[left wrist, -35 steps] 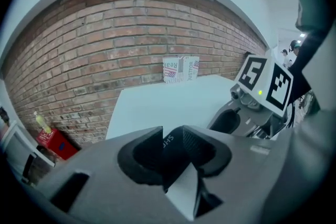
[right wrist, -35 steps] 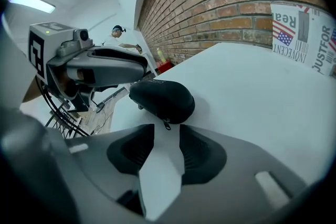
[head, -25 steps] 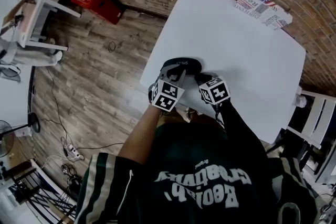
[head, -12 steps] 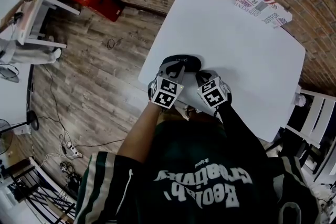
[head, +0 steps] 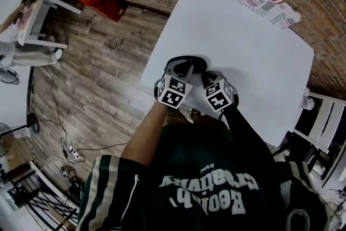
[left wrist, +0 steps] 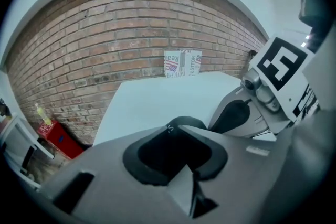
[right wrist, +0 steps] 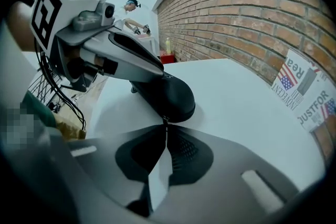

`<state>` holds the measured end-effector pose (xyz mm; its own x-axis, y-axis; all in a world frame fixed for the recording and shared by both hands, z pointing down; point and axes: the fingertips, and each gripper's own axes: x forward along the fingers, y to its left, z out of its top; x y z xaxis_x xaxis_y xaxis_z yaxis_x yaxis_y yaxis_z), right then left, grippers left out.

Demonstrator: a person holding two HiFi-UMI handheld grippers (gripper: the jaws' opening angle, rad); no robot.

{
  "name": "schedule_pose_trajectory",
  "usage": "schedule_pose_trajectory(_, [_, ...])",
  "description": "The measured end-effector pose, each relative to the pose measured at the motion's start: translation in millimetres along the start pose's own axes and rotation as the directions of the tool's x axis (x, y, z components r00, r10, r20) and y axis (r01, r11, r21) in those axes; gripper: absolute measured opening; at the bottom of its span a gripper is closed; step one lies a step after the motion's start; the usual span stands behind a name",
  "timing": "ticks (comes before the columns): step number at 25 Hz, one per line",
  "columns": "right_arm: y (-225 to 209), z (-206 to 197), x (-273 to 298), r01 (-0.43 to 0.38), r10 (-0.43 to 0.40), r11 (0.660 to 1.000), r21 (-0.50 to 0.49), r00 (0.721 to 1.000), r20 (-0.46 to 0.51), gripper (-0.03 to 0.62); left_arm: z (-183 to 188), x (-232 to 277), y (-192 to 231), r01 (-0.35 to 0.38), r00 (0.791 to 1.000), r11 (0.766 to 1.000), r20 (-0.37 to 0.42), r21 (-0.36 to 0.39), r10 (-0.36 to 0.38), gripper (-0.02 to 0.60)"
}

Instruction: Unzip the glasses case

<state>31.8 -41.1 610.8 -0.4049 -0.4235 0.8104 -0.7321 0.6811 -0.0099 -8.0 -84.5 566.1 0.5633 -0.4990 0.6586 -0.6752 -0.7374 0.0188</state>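
Observation:
A black glasses case point(head: 190, 64) lies on the white table point(head: 243, 40), close to its near left edge. My left gripper point(head: 181, 69) comes over the case's near left end with the case point(left wrist: 185, 122) between its jaws; the pads press on it while they ease slightly open. My right gripper point(head: 208, 80) sits just right of it, jaws shut, tips point(right wrist: 165, 131) meeting at the case's point(right wrist: 170, 94) rounded end on a small zipper pull point(right wrist: 165, 122). The left gripper's fingers point(right wrist: 139, 57) lie along the top of the case.
A printed box point(head: 268, 4) stands at the table's far right corner. On the wooden floor to the left are a red crate point(head: 100, 0) and a white stand point(head: 38, 21). A white chair point(head: 324, 116) is at the right. A person point(right wrist: 131, 10) works far behind.
The right gripper has rolled and drawn in leftward beside the left one. The left gripper and the case have hardly moved.

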Motion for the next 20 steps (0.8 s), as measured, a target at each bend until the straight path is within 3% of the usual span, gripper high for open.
schedule_pose_trajectory(2, [0, -3, 1, 0.012, -0.012, 1.0, -0.024, 1.0, -0.019, 0.023, -1, -1, 1, -0.013, 1.0, 1.0, 0.011, -0.019, 0.014, 0.011])
schedule_pose_trajectory(7, [1, -5, 0, 0.025, -0.026, 0.999, -0.03, 0.999, -0.041, 0.021, -3, -2, 2, -0.031, 0.999, 0.999, 0.026, -0.015, 0.032, 0.008])
schedule_pose_trajectory(9, [5, -9, 1, -0.031, 0.035, 0.996, 0.085, 0.999, -0.036, 0.021, -3, -1, 1, -0.034, 0.999, 0.999, 0.029, -0.014, 0.035, 0.008])
schedule_pose_trajectory(11, [10, -11, 2, -0.147, 0.147, 0.948, 0.283, 0.989, 0.019, 0.023, -3, -2, 1, -0.04, 0.999, 0.999, 0.032, -0.019, 0.04, 0.009])
schedule_pose_trajectory(13, [13, -9, 1, -0.215, 0.202, 0.9, 0.38, 0.976, 0.075, 0.025, -4, -3, 1, -0.045, 0.998, 0.999, 0.034, -0.021, 0.046, 0.008])
schedule_pose_trajectory(20, [24, 0, 2, -0.203, 0.191, 0.937, 0.285, 0.979, 0.069, 0.048, -2, -2, 1, -0.06, 0.997, 0.998, 0.039, -0.024, 0.061, 0.009])
